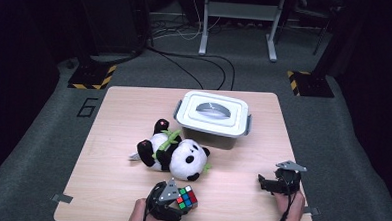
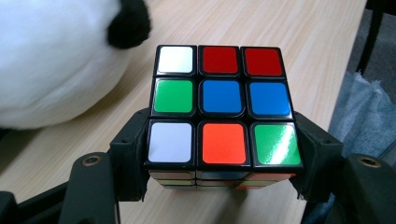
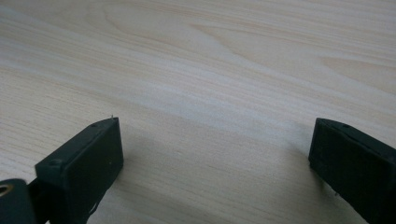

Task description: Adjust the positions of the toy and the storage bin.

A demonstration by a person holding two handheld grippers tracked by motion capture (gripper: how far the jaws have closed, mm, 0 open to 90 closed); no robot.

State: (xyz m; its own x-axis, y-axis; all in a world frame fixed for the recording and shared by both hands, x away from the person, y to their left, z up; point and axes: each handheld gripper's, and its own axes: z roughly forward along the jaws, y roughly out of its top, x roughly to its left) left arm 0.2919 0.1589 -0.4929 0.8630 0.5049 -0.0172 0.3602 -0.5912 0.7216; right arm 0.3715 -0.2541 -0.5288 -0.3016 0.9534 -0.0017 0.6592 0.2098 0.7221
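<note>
Near the counter's [image 1: 108, 136] front edge, the left gripper [image 1: 172, 202] is clamping the puzzle cube [image 2: 222, 112] by two opposite flat sides, the best hold for something light, rigid and glossy, while the right gripper [image 3: 215, 158] is resting wide open.

Left tongs [image 1: 180, 202] at the surface's near edge, jaws clamped on a cube [image 2: 222, 107]; right tongs [image 1: 267, 183] near the near right corner, jaws spread wide.

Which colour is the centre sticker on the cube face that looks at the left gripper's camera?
Blue. The puzzle cube shows it best in the left gripper view.
</note>
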